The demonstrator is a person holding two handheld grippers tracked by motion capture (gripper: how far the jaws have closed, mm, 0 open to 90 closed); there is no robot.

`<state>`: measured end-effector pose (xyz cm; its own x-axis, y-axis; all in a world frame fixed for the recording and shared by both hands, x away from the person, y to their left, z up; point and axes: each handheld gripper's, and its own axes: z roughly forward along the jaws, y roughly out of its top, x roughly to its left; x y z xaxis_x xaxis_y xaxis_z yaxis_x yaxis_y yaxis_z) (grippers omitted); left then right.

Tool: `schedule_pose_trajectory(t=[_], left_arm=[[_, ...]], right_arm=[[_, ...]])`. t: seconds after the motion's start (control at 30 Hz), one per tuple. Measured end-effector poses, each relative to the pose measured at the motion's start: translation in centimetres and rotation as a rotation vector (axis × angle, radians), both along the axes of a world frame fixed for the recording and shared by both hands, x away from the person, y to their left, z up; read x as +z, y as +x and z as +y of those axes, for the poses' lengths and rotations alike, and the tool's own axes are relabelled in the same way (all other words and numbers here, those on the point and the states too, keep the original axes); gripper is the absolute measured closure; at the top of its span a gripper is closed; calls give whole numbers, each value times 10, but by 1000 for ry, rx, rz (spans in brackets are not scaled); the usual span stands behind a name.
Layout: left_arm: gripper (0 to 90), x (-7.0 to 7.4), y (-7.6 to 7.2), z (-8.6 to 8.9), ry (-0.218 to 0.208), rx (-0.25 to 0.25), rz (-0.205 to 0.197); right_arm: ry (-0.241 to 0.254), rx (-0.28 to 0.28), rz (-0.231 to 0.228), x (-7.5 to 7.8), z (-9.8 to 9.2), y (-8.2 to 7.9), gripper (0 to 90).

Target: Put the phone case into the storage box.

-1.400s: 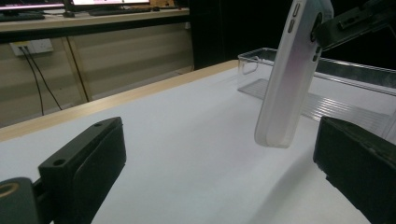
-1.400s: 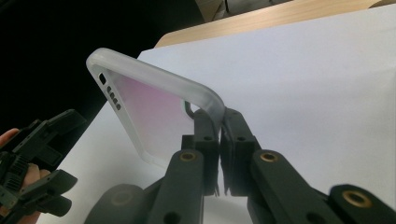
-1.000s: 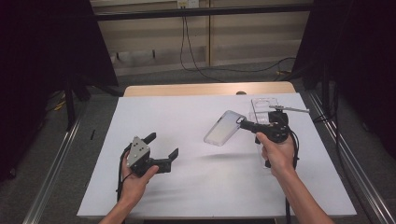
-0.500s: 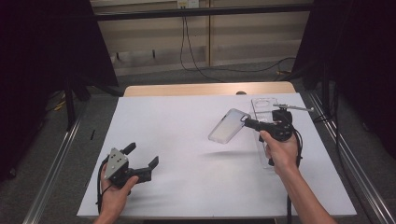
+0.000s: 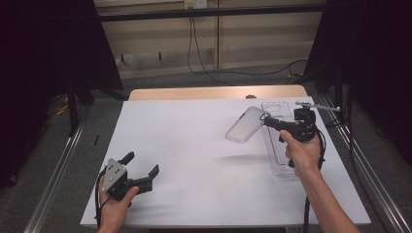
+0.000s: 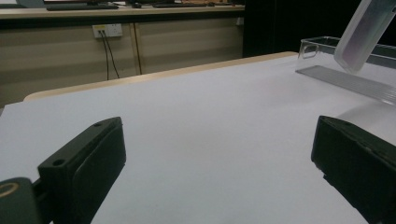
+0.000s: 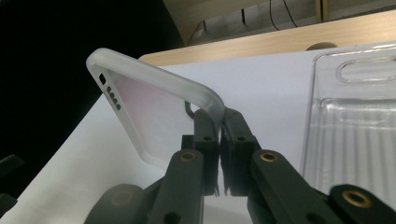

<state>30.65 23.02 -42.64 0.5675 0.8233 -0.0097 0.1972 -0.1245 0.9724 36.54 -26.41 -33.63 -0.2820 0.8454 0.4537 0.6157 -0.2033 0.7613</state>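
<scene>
A frosted translucent phone case (image 5: pixel 247 124) hangs tilted above the white table (image 5: pixel 194 145), right of centre. My right gripper (image 5: pixel 266 120) is shut on the case's edge. In the right gripper view the two black jaws pinch the rim of the case (image 7: pixel 154 112) at one rounded corner, where my right gripper (image 7: pixel 218 123) closes. My left gripper (image 5: pixel 142 164) sits low at the table's front left, open, nothing between its fingers. The left gripper view has my left gripper (image 6: pixel 219 168) spread wide over bare white table, with the case (image 6: pixel 366 32) far off at the upper right.
A clear plastic blister tray (image 5: pixel 279 145) lies along the table's right side, just under and behind my right hand; it is also in the right gripper view (image 7: pixel 355 126). A wooden strip (image 5: pixel 218 92) edges the far side. Dark curtains and metal rails flank the table.
My left hand has pulled back toward the front left corner of the table, its gripper still open. My right gripper has carried the case slightly up and to the right.
</scene>
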Motion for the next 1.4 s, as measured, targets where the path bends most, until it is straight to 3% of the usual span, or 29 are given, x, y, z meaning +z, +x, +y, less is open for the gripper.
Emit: schedule_pose_trajectory(t=[0.33, 1.4], left_arm=[[32, 2, -3, 2, -30, 13, -12], [32, 2, -5, -1, -3, 16, -21]], right_arm=[[-35, -22, -10, 13, -12, 4, 862], [-98, -100, -51, 45, -53, 13, 862]])
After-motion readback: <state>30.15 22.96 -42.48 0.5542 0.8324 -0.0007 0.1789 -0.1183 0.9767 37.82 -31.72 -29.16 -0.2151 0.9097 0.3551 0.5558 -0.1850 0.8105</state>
